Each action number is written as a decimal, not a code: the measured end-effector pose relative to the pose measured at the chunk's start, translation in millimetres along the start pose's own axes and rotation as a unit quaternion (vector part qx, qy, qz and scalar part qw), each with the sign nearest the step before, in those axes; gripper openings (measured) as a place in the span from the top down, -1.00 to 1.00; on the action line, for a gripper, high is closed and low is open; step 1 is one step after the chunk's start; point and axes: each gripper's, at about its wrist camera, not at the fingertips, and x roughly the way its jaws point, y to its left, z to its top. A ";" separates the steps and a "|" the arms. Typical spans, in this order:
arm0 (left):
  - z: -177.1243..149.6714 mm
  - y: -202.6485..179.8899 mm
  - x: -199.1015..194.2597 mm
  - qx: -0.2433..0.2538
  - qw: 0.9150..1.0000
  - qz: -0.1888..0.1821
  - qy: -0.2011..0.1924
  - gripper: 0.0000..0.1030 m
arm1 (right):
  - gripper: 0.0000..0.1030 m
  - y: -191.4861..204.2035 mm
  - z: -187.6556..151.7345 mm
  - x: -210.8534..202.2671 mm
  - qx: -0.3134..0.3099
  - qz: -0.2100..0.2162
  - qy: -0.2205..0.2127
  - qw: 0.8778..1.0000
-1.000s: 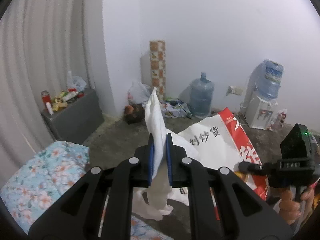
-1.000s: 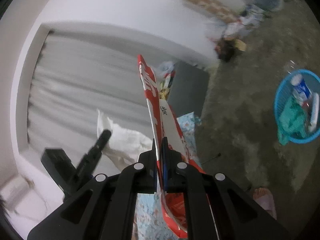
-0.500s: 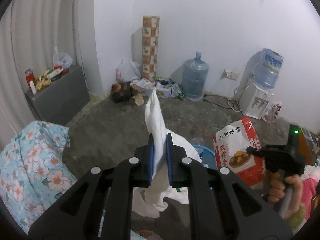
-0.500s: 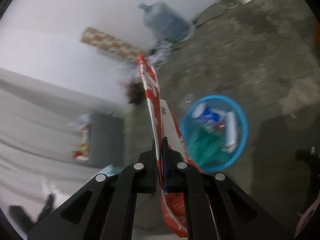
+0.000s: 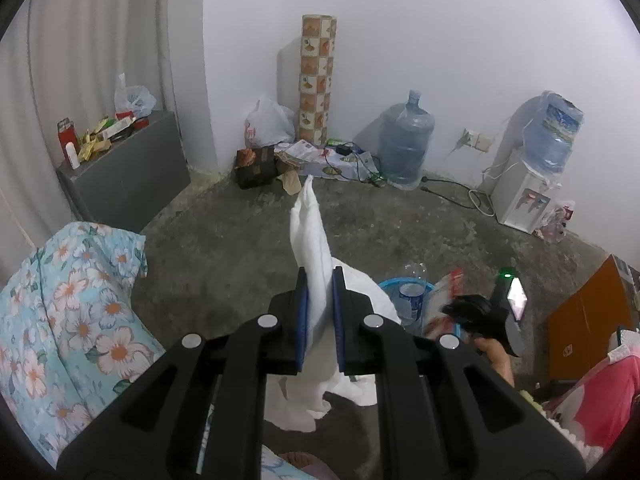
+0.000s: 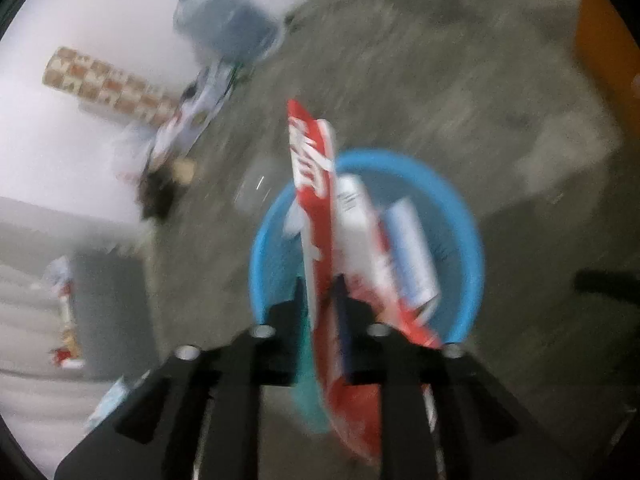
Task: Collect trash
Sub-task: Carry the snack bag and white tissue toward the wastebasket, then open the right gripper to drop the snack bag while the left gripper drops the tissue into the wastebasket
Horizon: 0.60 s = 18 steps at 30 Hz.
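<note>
A limp sheet of white tissue paper (image 5: 310, 236) stands pinched between the blue-padded jaws of the left gripper (image 5: 319, 322), one end rising ahead of the fingertips and the crumpled remainder drooping below them toward the grey concrete floor (image 5: 240, 248). The material looks feather-light and soft, likely to tear or slip free if tugged, so the present hold across its bunched middle seems the safest place to grip it. Ahead and slightly right of that tool, the round blue plastic basket (image 5: 404, 283) shows only part of its rim, with a clear plastic bottle (image 5: 413, 294) inside.

Farther right, the right gripper (image 6: 323, 322) is clenched on a red-and-white printed snack bag (image 6: 316, 216), which juts forward directly over the basket's opening. Motion blur smears this view, so whether the jaws have begun to ease apart is hard to judge; the bag appears held at its lower edge. Thin, crinkly film of this kind weighs almost nothing, folds rather than resists, and can slide on smooth pads, so a firm pinch near a sealed seam suits it best. A white carton-like item lies in the basket just right of the bag, with teal cloth or plastic below the fingers.
</note>
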 end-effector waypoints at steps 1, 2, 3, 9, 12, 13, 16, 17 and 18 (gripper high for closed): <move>-1.5 1.1 0.9 -0.002 1.000 -0.001 0.001 0.82 | 0.32 0.0 -2.5 3.7 0.001 0.023 0.014 1.000; -2.9 1.4 1.1 -0.003 1.000 -0.001 0.003 0.82 | 0.17 0.0 -5.6 1.8 -0.001 0.052 0.019 0.998; -4.3 1.7 1.7 -0.004 1.000 -0.002 0.004 0.82 | 0.09 -0.5 -6.2 -1.0 -0.007 0.063 0.015 0.998; -8.2 -5.2 9.0 0.000 1.000 -0.012 0.014 0.82 | -0.04 -23.2 3.1 -37.2 -0.021 0.092 -0.010 0.996; -7.9 -20.8 17.9 0.008 0.999 -0.030 0.023 0.82 | -0.04 -35.9 10.5 -67.6 -0.013 0.083 -0.039 0.996; -7.0 -30.8 24.9 0.014 0.999 -0.042 0.029 0.82 | -0.04 -39.1 11.9 -80.2 -0.013 0.078 -0.052 0.995; -3.0 -61.2 48.6 0.027 0.996 -0.071 0.052 0.82 | -0.04 -42.9 13.6 -108.8 -0.020 0.076 -0.084 0.993; -1.1 -69.6 55.7 0.028 0.995 -0.081 0.059 0.82 | -0.04 -41.4 16.0 -116.6 -0.024 0.075 -0.094 0.992; 1.0 -80.0 64.4 0.029 0.993 -0.093 0.068 0.82 | -0.04 -39.8 19.1 -125.1 -0.028 0.074 -0.106 0.991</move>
